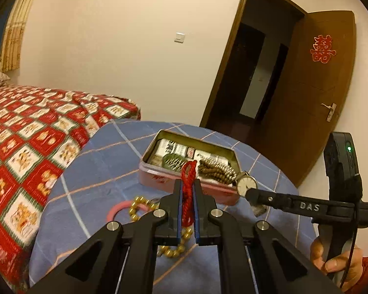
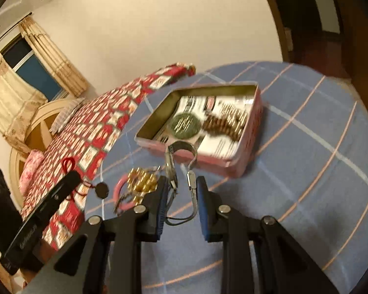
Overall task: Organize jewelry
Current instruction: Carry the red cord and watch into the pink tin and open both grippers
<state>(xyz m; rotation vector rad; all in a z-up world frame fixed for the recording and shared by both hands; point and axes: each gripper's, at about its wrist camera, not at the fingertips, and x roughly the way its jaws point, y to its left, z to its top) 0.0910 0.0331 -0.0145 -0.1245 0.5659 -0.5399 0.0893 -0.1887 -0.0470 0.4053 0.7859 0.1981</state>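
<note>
Tin (image 1: 159, 180) on table (image 1: 105, 161); bracelets (image 1: 137, 207) before tin; bed (image 1: 36, 127) left.

Shiny metal tin (image 2: 254, 112), woven cloth tablecover (image 2: 306, 171), seemingly metal-mesh watchband (image 2: 193, 152).

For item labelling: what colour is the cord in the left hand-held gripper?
Red cord, clearest in the left wrist view.

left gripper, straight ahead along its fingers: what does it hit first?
Probably the near wall of the pink tin, directly beyond the left gripper shut on the red cord. Depth unclear; it may pass above.
</note>
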